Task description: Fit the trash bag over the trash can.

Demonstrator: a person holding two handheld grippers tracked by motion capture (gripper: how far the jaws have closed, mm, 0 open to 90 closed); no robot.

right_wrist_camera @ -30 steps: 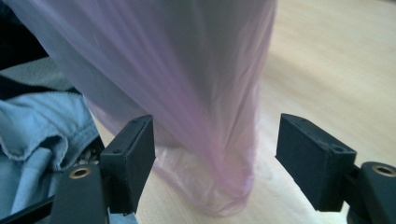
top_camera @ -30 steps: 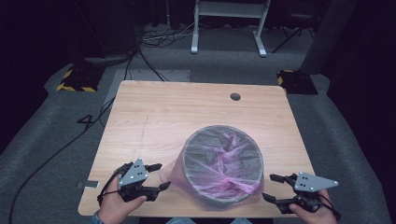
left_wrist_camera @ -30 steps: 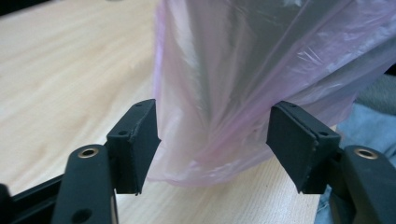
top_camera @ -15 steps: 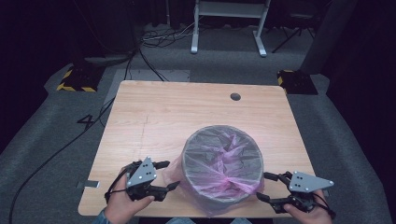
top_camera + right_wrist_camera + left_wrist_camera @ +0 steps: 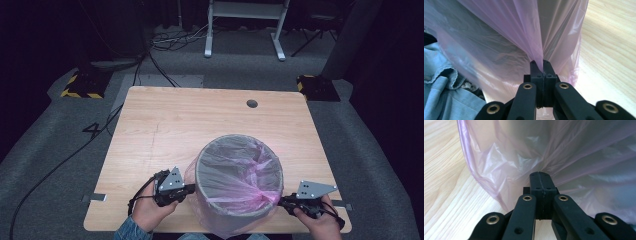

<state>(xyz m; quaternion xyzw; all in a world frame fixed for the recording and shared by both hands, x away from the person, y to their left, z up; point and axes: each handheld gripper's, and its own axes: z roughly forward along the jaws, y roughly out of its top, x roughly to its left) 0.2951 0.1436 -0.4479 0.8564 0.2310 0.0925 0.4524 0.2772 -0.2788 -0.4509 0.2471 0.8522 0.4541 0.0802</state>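
Observation:
A grey round bin point(image 5: 239, 184) lined with a pink plastic bag point(image 5: 250, 172) stands at the near edge of the wooden table point(image 5: 200, 120). My left gripper point(image 5: 191, 189) presses against the bag's outer skirt on the bin's left side. In the left gripper view its jaws are closed together, pinching the bag point(image 5: 529, 152) film at the left gripper point(image 5: 540, 176) tips. On the bin's right side my right gripper point(image 5: 280, 201) is shut on a gathered fold of the bag point(image 5: 524, 32), which stretches taut up from the right gripper point(image 5: 541, 64).
A round cable hole point(image 5: 252, 103) lies near the table's far edge. Grey carpet surrounds the table, with cables point(image 5: 165, 45) and a white desk frame point(image 5: 245, 25) beyond. A blue denim sleeve point(image 5: 444, 92) sits close below the bag.
Both grippers have moved inward from beside the bin to its sides and closed on the bag's film. The bag's skirt is now pulled outward on both sides.

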